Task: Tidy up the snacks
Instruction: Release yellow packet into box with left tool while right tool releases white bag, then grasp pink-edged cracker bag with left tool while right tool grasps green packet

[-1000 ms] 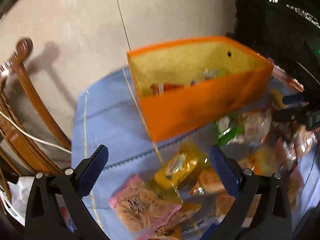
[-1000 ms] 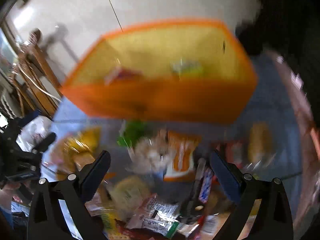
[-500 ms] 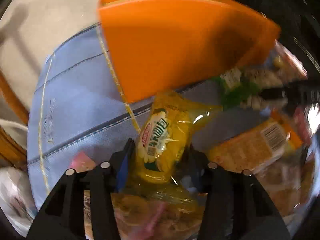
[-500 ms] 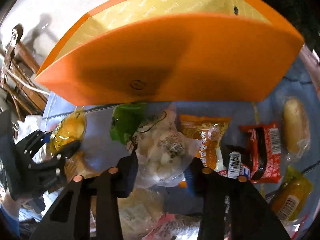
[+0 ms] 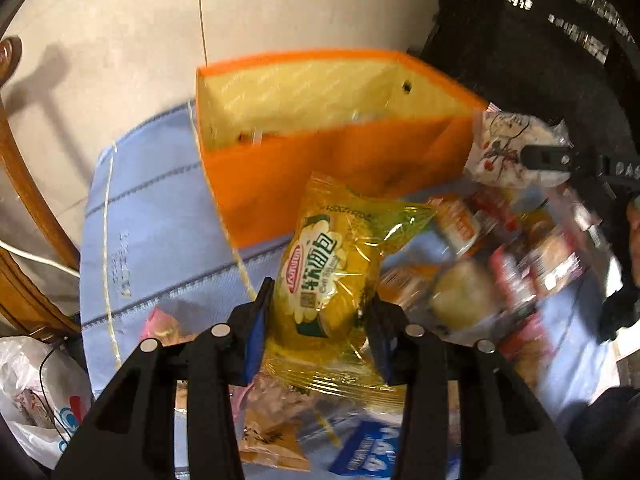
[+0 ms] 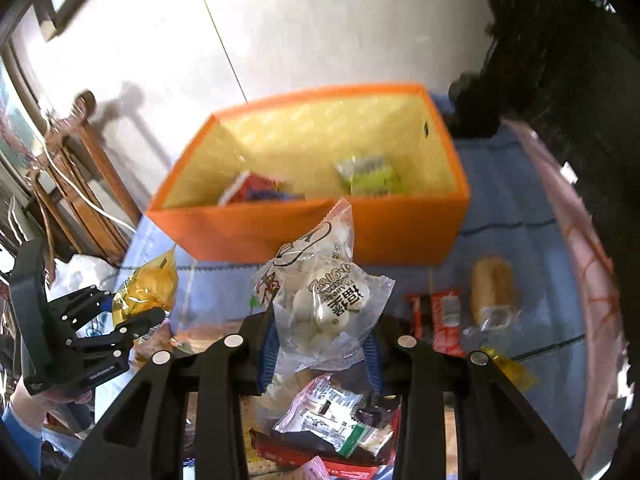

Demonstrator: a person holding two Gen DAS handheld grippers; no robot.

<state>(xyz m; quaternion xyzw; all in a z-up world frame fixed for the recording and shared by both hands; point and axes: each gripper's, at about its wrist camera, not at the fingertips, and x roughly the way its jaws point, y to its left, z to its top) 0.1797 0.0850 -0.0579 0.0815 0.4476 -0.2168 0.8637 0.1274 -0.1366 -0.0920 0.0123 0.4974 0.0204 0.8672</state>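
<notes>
Gripping a yellow bread packet (image 5: pixel 320 280), my left gripper (image 5: pixel 320 328) has its jaws closed on the packet's lower half, so the long axis runs away from me toward the orange box (image 5: pixel 320 168), the crimped top end pointing at the box's near wall. The packet is held off the bench (image 5: pixel 140 220), in front of the box. My right gripper (image 6: pixel 320 344) has its jaws clamped on a clear bag of white round sweets (image 6: pixel 328 292); that bag stands upright, its sealed tip pointing up at the box's front edge. Inside the box lie a red packet (image 6: pixel 252 188) toward its left and a green-yellow packet (image 6: pixel 368 176) toward its right, though blur keeps me from reading either. To the right of the box's front, on the blue cloth, lie a wrapped bun (image 6: pixel 492 288) and a red bar wrapper (image 6: pixel 444 316), close together. More snacks are heaped below both grippers.
</notes>
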